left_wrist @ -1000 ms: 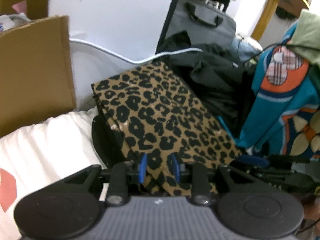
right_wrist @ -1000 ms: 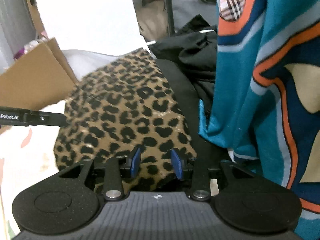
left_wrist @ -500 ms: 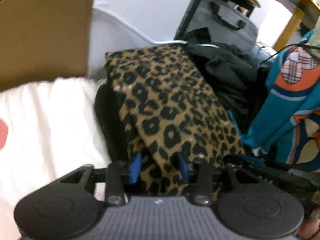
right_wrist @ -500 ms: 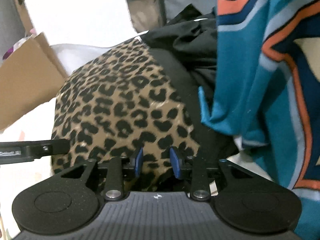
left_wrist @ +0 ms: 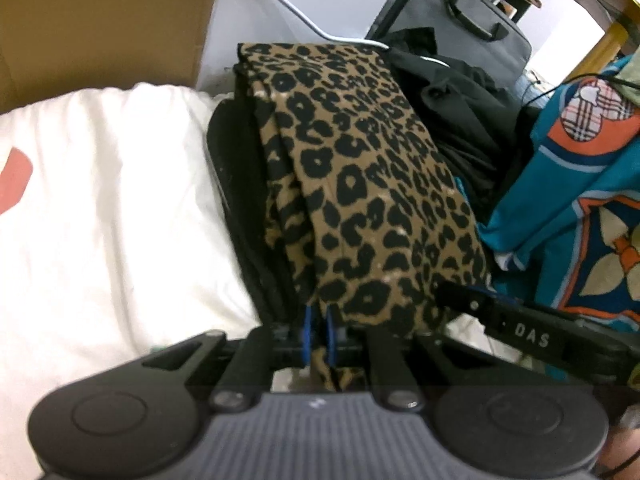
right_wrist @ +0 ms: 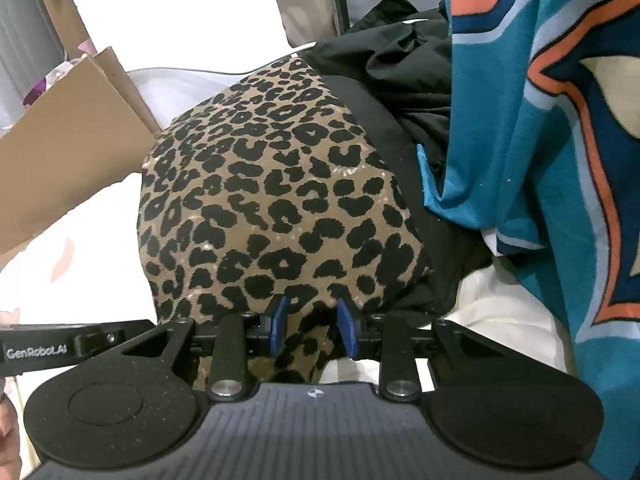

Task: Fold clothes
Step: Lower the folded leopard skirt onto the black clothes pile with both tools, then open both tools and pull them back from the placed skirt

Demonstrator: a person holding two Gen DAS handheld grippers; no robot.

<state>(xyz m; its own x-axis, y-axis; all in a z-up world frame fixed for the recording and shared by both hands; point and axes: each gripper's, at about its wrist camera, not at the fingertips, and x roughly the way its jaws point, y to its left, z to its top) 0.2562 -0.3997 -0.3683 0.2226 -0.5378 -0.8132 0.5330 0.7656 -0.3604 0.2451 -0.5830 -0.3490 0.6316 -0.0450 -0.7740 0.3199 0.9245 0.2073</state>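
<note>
A white duvet (left_wrist: 104,208) with a pink mark spreads across the left of the bed, with a brown cardboard box (left_wrist: 100,20) standing at its far side. On the right hangs a teal garment (right_wrist: 540,140) with orange and cream shapes. Black clothes (left_wrist: 452,116) lie heaped at the far right, between the teal garment and the leopard cloth (left_wrist: 360,184). That cloth is folded into a long stack, lying on a black layer in the middle, running from near to far. The left tongs (left_wrist: 318,334) are pinched together on its near left edge. The right tongs (right_wrist: 312,326) stand apart, one blue pad on each side of a hump of the cloth's near end.
</note>
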